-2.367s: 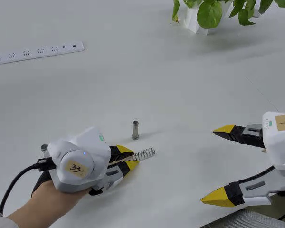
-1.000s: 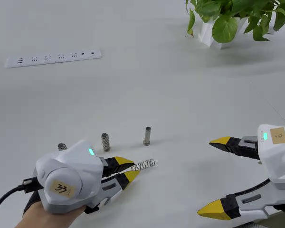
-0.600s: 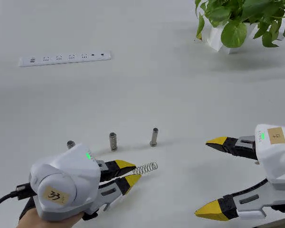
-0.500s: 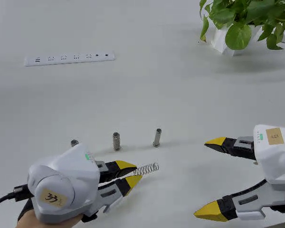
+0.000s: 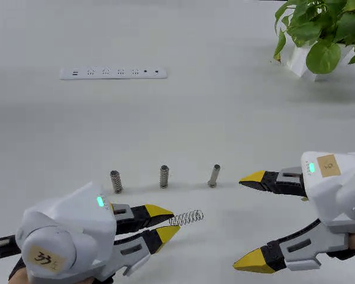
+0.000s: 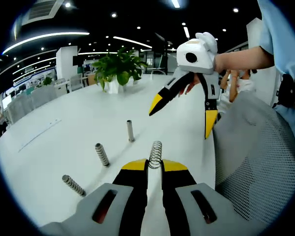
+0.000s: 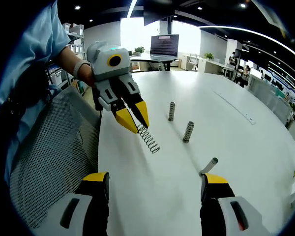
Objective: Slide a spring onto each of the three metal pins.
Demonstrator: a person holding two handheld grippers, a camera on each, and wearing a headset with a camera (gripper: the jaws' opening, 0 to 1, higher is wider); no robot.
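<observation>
Nearest, the left tool (image 5: 174, 220) is clenched on one end of a spring (image 5: 186, 218) jutting rightward, the right tool (image 5: 238, 225) gapes wide beside it, and farther on the tabletop (image 5: 195, 118) stand the left pin (image 5: 115, 181) and middle pin (image 5: 164, 176), both spring-clad, and the bare right pin (image 5: 214, 176).

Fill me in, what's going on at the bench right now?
A person is fitting springs onto three pins in a row on the table. The end pin and the middle pin already wear springs; the bare pin stands nearest the right tongs, which hang open. The left tongs are shut on a spring, short of that pin.
</observation>
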